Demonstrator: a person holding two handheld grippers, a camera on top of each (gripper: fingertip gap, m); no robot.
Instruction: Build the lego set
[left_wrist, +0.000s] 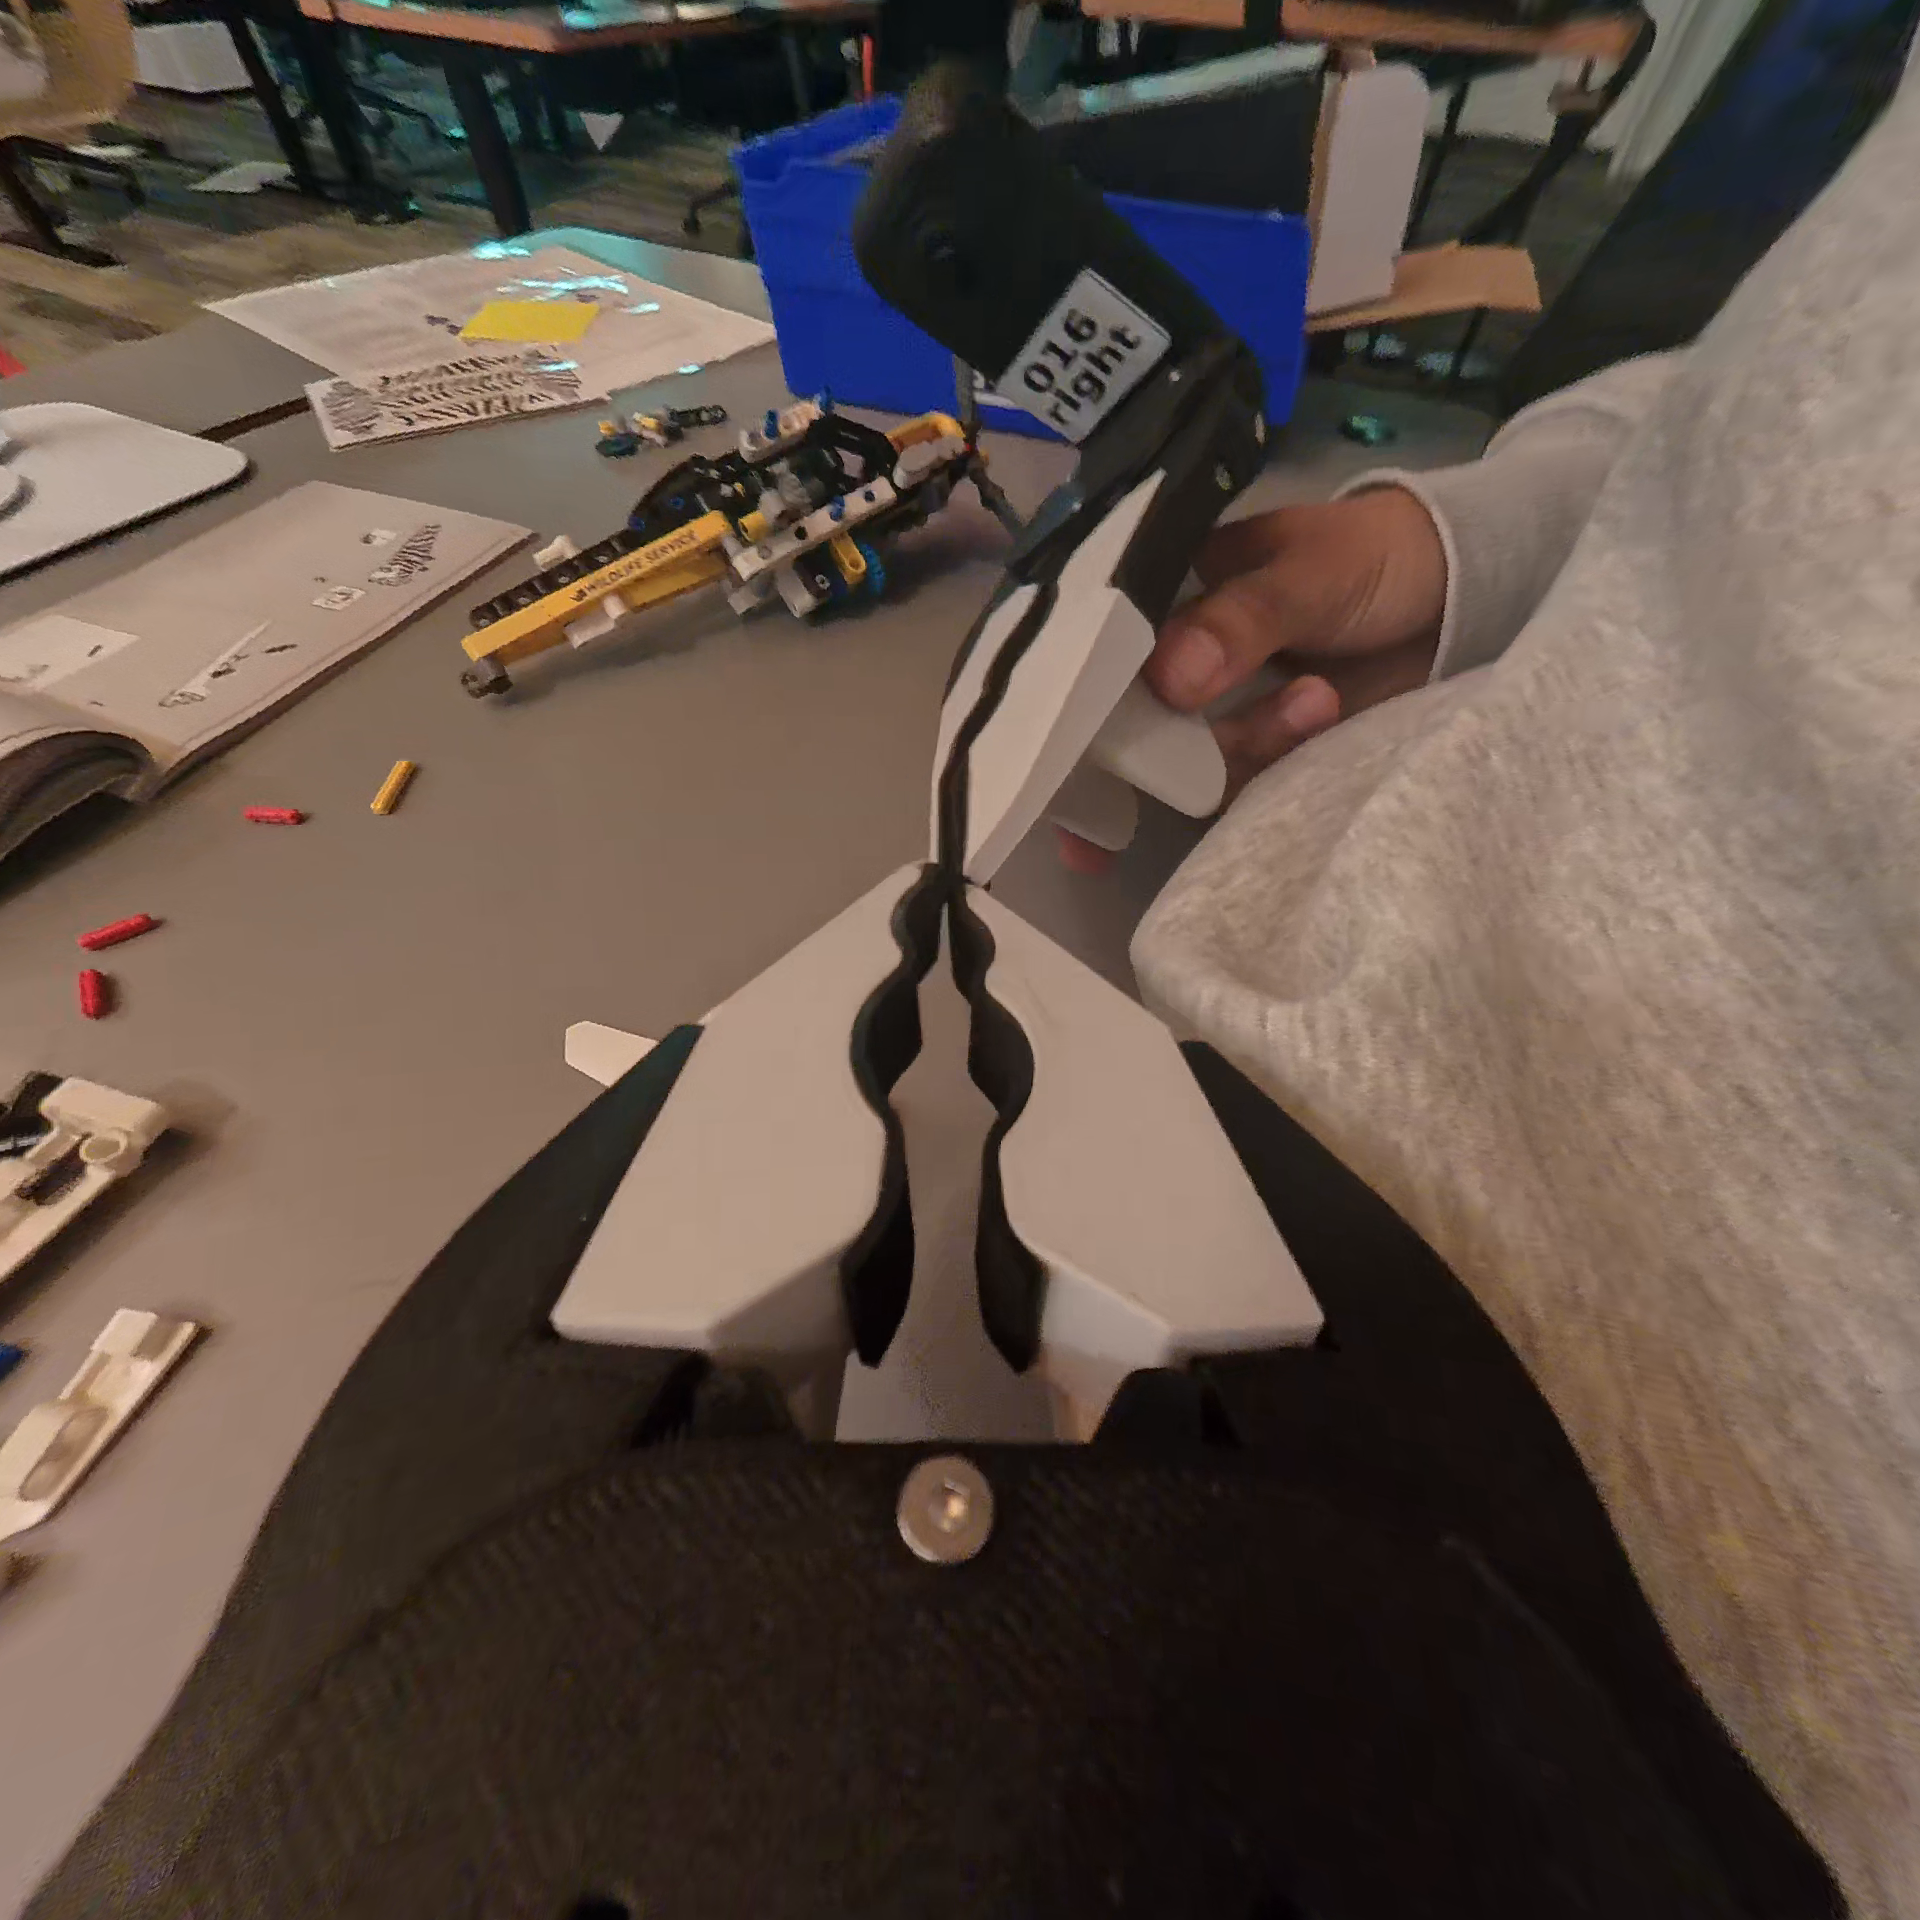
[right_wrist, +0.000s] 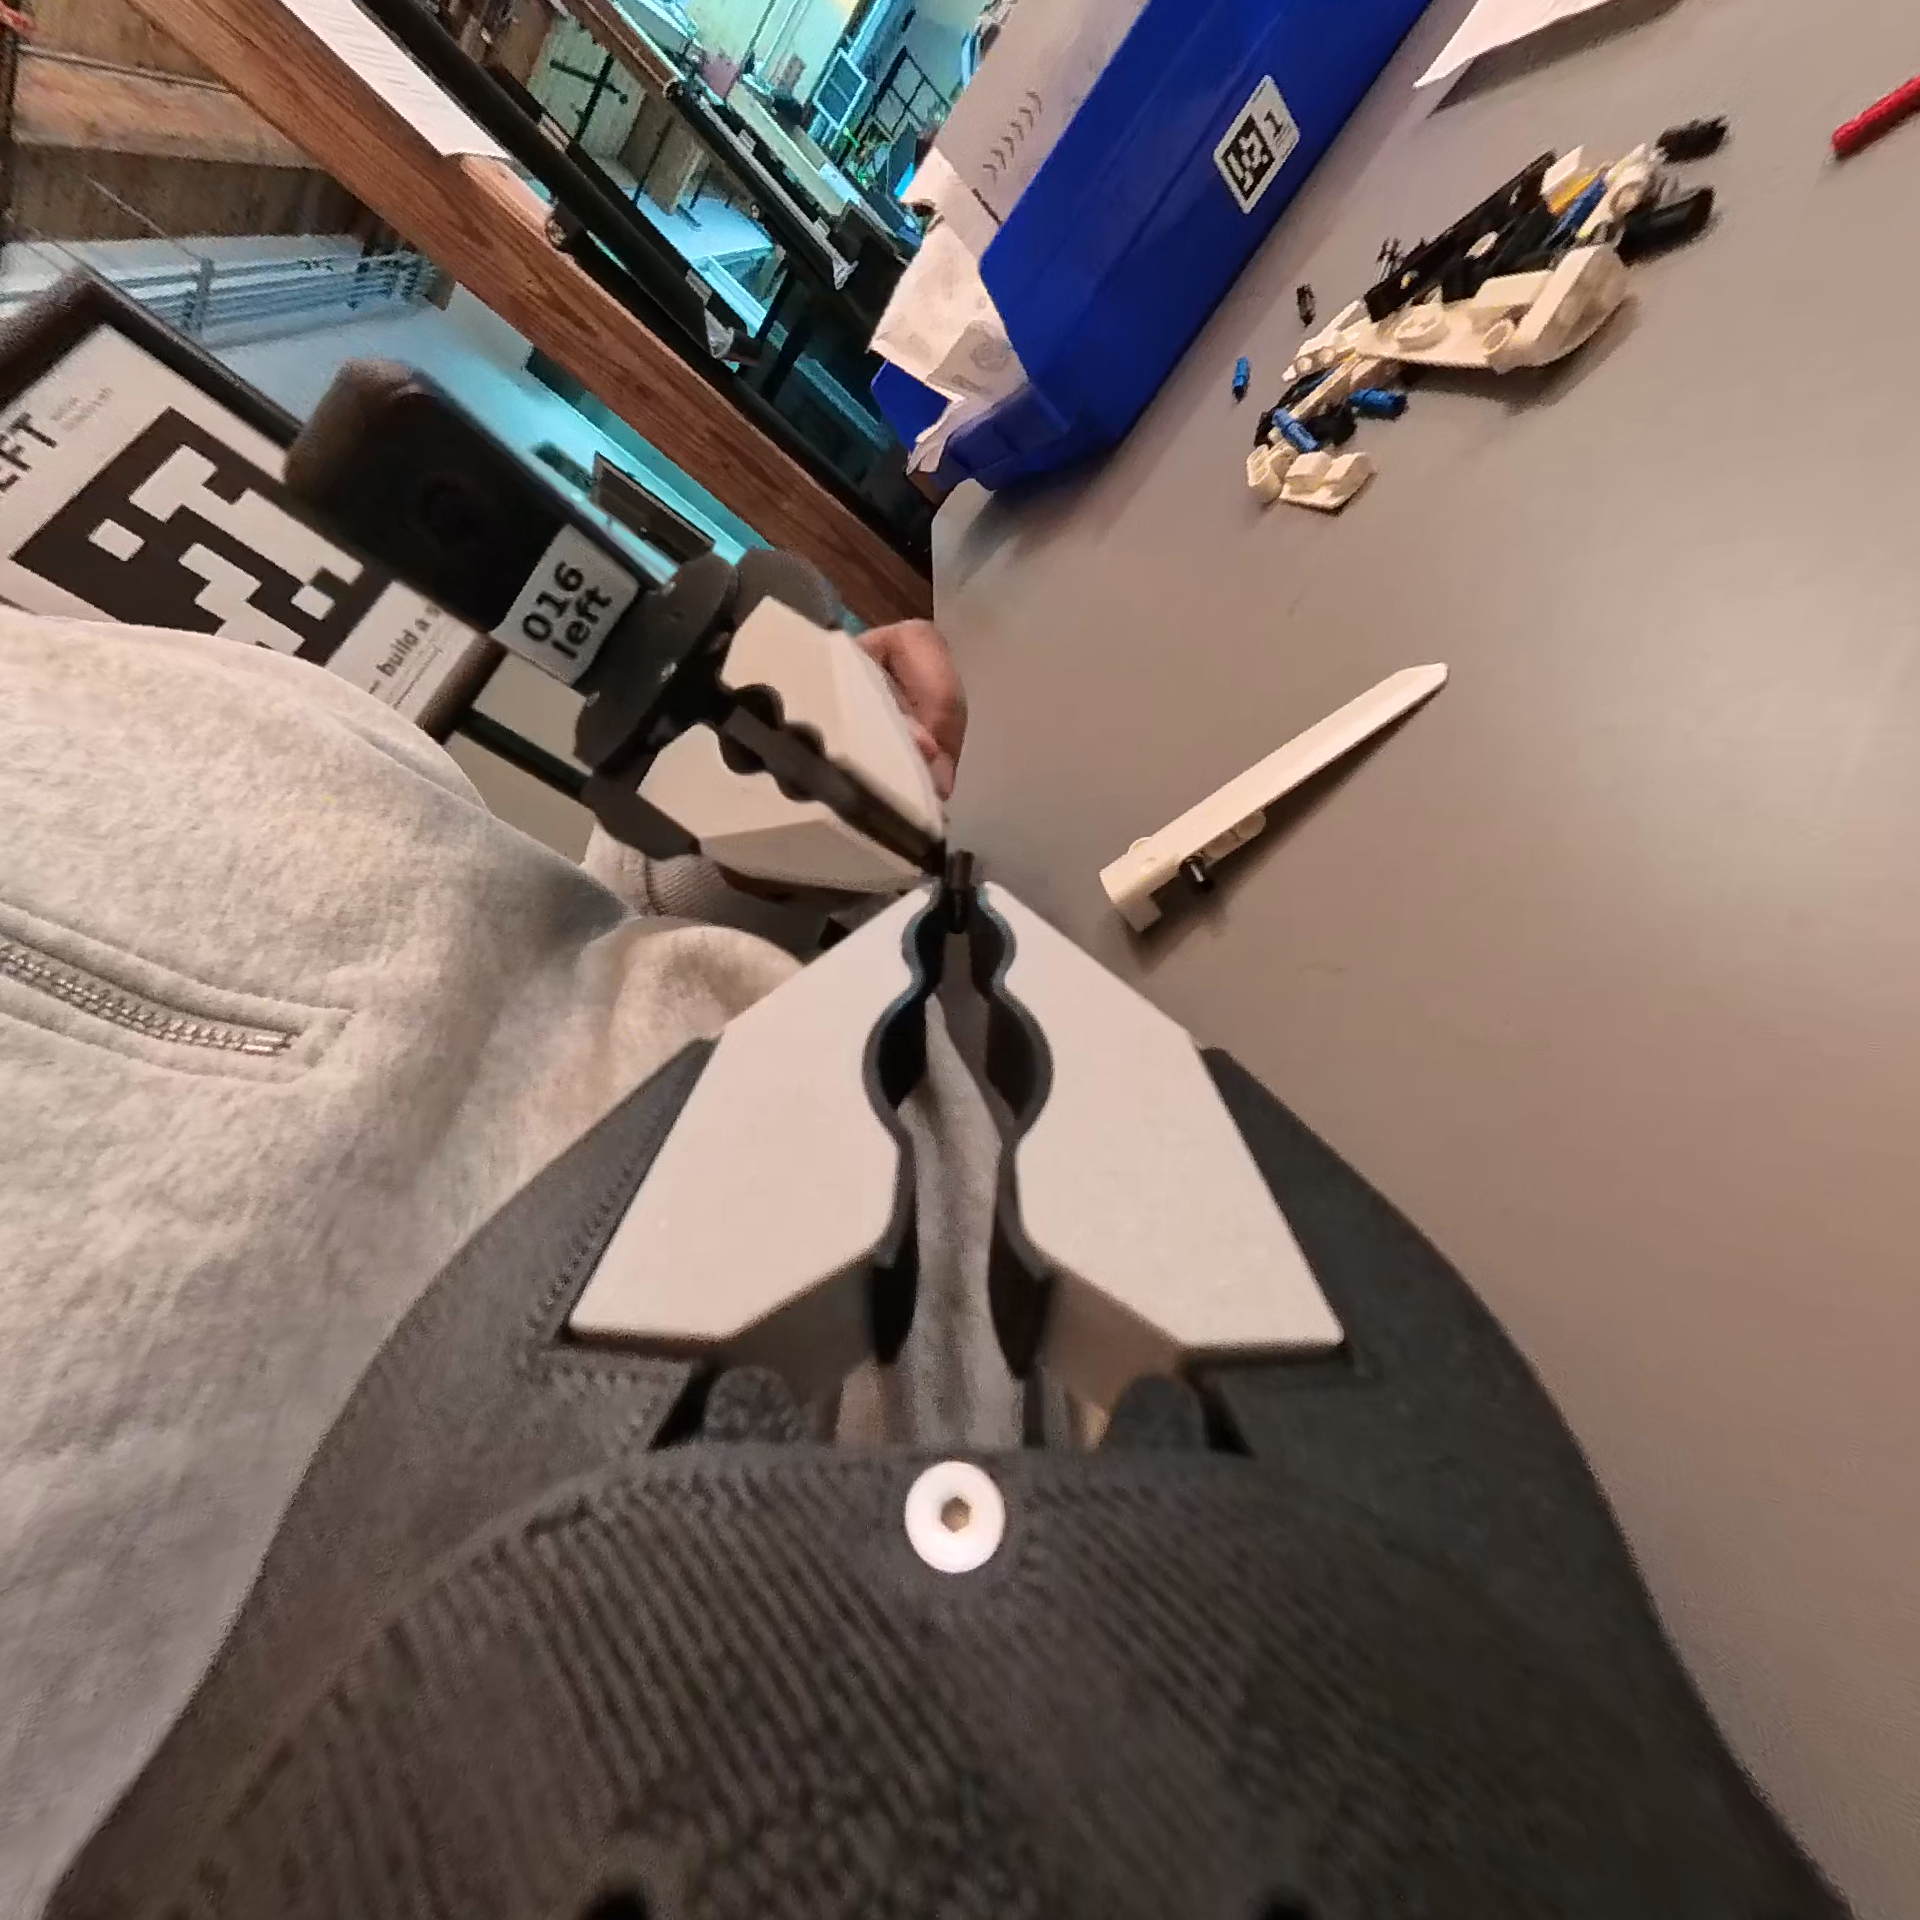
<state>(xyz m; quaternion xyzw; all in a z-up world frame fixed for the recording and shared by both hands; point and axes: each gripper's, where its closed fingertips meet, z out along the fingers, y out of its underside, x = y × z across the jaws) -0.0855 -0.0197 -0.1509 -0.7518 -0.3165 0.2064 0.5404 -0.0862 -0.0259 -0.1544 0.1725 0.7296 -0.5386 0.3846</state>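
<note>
My left gripper and right gripper meet tip to tip above the table's near edge, close to the person's grey sweater. Both are shut. A small black pin sits between the two tips, and both sets of jaws seem to pinch it. The right gripper comes down from above in the left wrist view. The left gripper comes in from the left in the right wrist view. The part-built yellow, black and white lego model lies farther back on the grey table.
An open instruction booklet, red pins, a yellow axle and white panels lie to the left. A long white panel, a pile of loose pieces and a blue bin also sit on the table.
</note>
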